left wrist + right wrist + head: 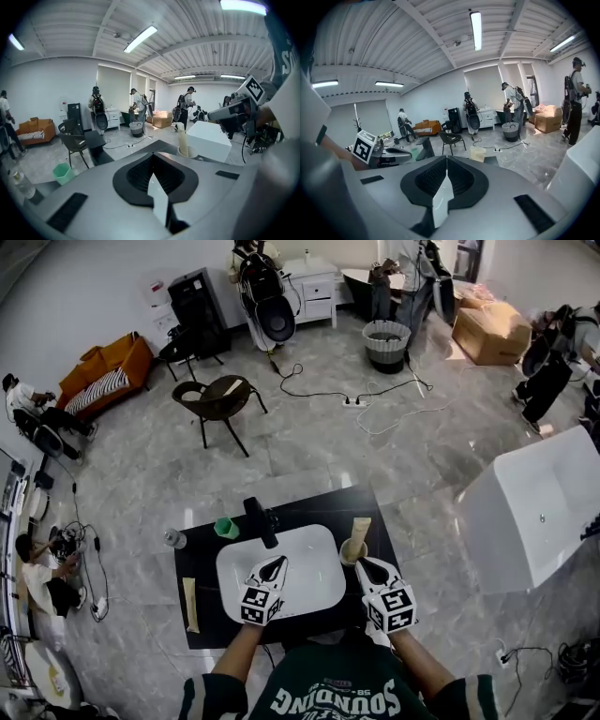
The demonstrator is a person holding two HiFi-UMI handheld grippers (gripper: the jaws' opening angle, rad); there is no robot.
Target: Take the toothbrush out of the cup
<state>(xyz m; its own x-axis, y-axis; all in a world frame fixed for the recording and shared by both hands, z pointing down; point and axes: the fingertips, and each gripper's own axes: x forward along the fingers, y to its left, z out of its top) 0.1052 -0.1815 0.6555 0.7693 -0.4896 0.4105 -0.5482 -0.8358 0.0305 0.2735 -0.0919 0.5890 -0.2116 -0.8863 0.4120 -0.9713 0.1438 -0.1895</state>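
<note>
Nearest us, the left gripper and the right gripper both have their jaws pressed together on nothing. The left hangs over the basin; the right is at the basin's right edge. The black table carries the basin. The cup stands just right of the basin, with the toothbrush upright inside it.

We judge two hazards. Jaws that reach the cup unopened could tip it toward the table edge right of the basin. A pinch that catches the cup's rim could lift the cup along with the brush.
</note>
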